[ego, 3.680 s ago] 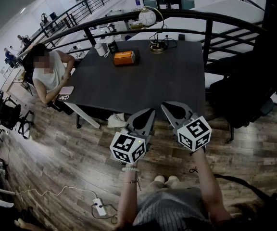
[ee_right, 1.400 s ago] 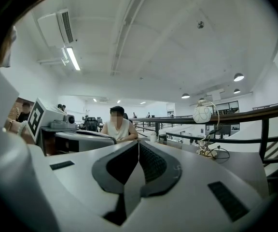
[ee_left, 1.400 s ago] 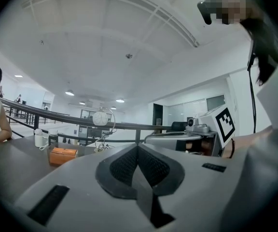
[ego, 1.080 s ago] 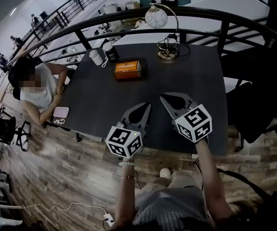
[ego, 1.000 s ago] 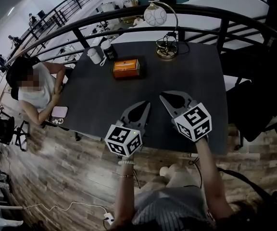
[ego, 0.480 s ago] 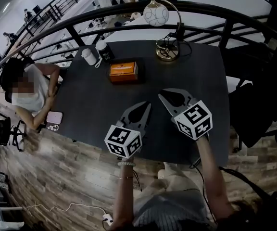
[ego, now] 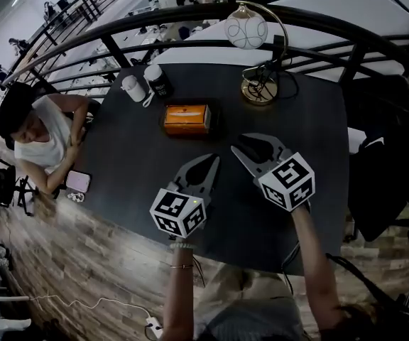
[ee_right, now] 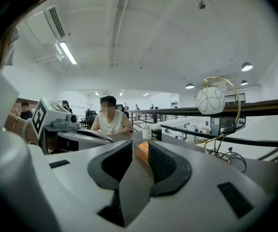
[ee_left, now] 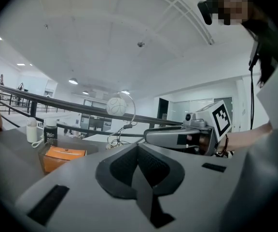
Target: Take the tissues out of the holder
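Left gripper [ego: 214,159]: jaws pressed together on nothing. Right gripper [ego: 236,150]: jaws a slit apart, empty too. Both now hang over the dark table [ego: 297,119]; moments ago they hung over floorboards, short of its edge. The orange tissue holder [ego: 187,118] sits ahead, nearer than before but untouched. The approach looks nearly done, the reach comes next.
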`<action>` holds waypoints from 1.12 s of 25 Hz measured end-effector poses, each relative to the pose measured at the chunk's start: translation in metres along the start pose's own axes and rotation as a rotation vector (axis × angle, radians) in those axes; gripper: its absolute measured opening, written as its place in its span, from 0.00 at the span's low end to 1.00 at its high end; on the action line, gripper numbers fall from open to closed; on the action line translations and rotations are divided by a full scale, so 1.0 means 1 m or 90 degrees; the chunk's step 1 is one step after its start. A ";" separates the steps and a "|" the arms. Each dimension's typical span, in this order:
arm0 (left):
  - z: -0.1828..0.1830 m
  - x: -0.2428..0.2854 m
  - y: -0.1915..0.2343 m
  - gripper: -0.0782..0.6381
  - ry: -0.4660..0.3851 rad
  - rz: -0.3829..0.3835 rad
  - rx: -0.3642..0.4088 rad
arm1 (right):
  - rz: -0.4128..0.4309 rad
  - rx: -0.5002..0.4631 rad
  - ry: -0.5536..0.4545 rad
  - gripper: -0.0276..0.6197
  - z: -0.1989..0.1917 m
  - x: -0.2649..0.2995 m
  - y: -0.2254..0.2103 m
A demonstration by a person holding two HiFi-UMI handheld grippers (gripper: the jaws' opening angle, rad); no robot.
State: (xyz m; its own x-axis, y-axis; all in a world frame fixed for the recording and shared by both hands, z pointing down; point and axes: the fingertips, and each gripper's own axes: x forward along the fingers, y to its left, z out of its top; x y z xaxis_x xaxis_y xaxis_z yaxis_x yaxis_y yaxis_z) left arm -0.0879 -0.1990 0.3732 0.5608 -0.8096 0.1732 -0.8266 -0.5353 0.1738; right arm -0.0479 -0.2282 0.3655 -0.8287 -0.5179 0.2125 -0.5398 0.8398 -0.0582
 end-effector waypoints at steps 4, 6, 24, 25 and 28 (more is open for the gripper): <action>-0.004 0.004 0.029 0.12 0.012 0.008 -0.012 | 0.012 -0.013 0.019 0.19 -0.001 0.031 -0.006; -0.007 0.006 0.044 0.12 0.016 0.008 -0.020 | 0.012 -0.022 0.029 0.20 -0.001 0.047 -0.012; -0.022 0.028 0.139 0.12 0.054 0.023 -0.060 | 0.069 -0.112 0.125 0.20 0.001 0.172 -0.043; -0.022 0.030 0.143 0.12 0.055 0.024 -0.061 | 0.074 -0.118 0.134 0.20 0.000 0.180 -0.046; -0.022 0.034 0.153 0.12 0.060 0.027 -0.061 | 0.093 -0.126 0.160 0.20 -0.005 0.200 -0.048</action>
State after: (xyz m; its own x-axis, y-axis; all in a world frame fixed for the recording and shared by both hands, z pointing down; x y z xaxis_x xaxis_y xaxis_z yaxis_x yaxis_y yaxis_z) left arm -0.1947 -0.3031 0.4267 0.5311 -0.8023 0.2724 -0.8438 -0.4717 0.2559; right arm -0.1870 -0.3719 0.4160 -0.8192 -0.3536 0.4515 -0.3579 0.9304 0.0795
